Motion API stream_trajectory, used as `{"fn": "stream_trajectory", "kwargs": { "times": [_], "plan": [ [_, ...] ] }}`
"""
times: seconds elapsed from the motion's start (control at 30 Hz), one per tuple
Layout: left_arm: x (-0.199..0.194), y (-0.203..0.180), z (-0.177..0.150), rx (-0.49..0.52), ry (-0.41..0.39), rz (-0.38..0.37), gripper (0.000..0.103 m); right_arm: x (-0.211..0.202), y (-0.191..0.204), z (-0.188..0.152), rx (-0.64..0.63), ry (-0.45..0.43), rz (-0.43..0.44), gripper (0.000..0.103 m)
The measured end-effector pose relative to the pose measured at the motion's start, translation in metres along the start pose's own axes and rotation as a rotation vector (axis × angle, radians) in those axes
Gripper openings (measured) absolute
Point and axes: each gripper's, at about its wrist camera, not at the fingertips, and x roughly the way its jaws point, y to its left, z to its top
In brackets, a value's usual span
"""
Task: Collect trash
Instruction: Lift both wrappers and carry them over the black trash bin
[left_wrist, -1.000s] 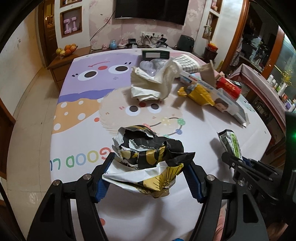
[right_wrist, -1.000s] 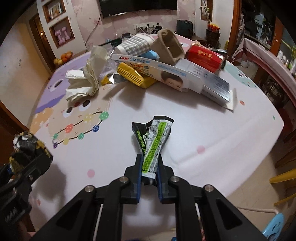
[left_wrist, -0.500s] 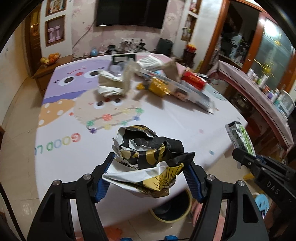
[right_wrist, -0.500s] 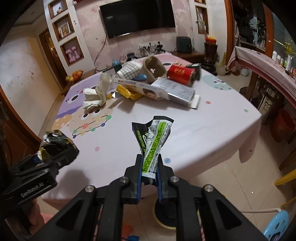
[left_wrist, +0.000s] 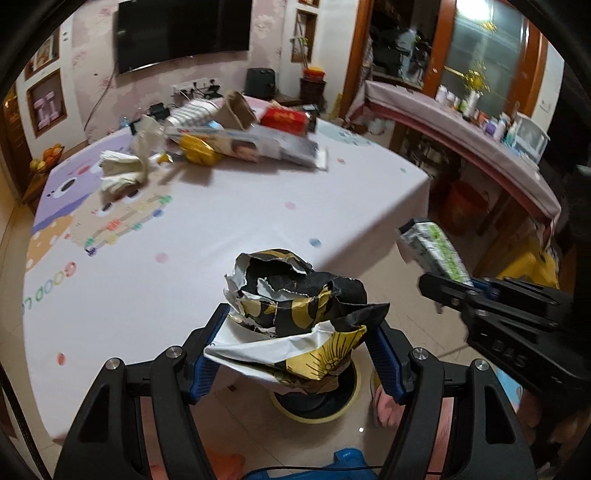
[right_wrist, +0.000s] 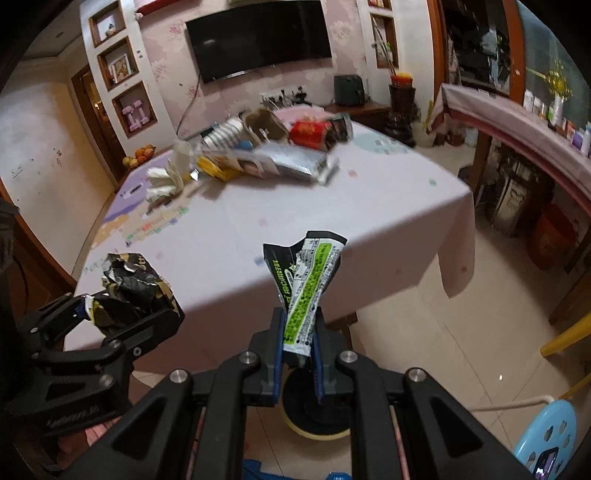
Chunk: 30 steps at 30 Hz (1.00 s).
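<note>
My left tongs (left_wrist: 295, 347) clamp the crumpled wrapper (left_wrist: 295, 310), right tongs (right_wrist: 297, 332) pinch the green packet (right_wrist: 306, 288), both above the floor bin (right_wrist: 314, 424); more trash (left_wrist: 236, 140) waits on the far desk (left_wrist: 221, 236).

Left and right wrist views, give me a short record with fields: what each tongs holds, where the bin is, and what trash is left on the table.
left tongs: shut on crumpled black-and-gold wrapper
right tongs: shut on green-and-white wrapper
bin: on the floor, below both tongs, partly hidden
table: far-end pile with Kinder box, red box, crumpled tissue, yellow packet
</note>
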Motion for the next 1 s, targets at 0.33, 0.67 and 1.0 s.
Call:
{"fn": "stream_trajectory", "kwargs": {
  "times": [0.33, 0.67, 1.0],
  "plan": [
    [0.062, -0.043, -0.034, 0.13, 0.16, 0.006, 0.069, 0.076, -0.061, -0.053, 0.14, 0.133, 0.014, 0.012],
    [0.161, -0.075, -0.055, 0.224, 0.292, 0.01, 0.069, 0.166, -0.121, -0.1, 0.308, 0.26, 0.113, 0.012],
    [0.239, -0.077, -0.081, 0.25, 0.355, 0.074, 0.069, 0.242, -0.148, -0.14, 0.369, 0.445, 0.066, 0.013]
  ]
}}
